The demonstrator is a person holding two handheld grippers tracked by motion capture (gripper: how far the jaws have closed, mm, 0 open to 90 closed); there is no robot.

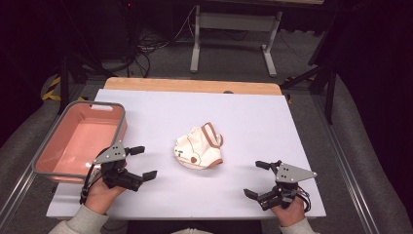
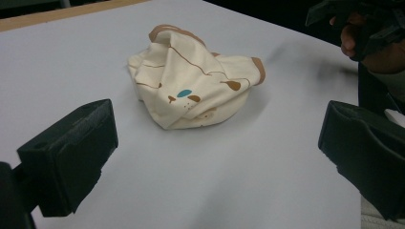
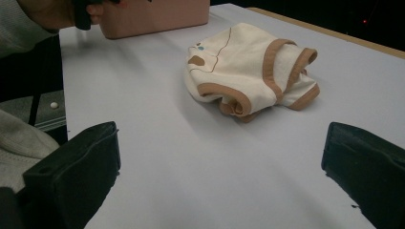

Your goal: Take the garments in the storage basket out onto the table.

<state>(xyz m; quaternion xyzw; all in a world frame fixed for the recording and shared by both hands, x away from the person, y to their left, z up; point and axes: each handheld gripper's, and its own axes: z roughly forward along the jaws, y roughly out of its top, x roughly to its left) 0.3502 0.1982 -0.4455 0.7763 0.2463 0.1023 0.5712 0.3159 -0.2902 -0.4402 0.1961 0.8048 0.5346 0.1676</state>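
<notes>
Cloth (image 1: 199, 152) lies crumpled in the middle of the white table (image 1: 253, 117), a small cream garment with brown trim and a little printed face, well apart from both my grippers. My left gripper (image 1: 138, 162) sits near the table's front edge, just beside the pink bin (image 1: 78, 138), its jaws spread wide with nothing between them. My right gripper (image 1: 256, 179) rests at the front right, jaws likewise wide apart and empty.

I judge the garment light and limp: it will sag, unfold and trail as soon as I lift it, and a shallow pinch could slip off a single thin layer. The brown banded edge (image 3: 270, 62) looks thicker and firmer than the rest, so that is where I would bite, closing on a raised fold there rather than on the flat body. From my left, the hump with the trim at its top (image 2: 165, 32) stands highest off the table and gives a jaw room to get under. No fragility to fear; squeezing hard does no harm.
</notes>
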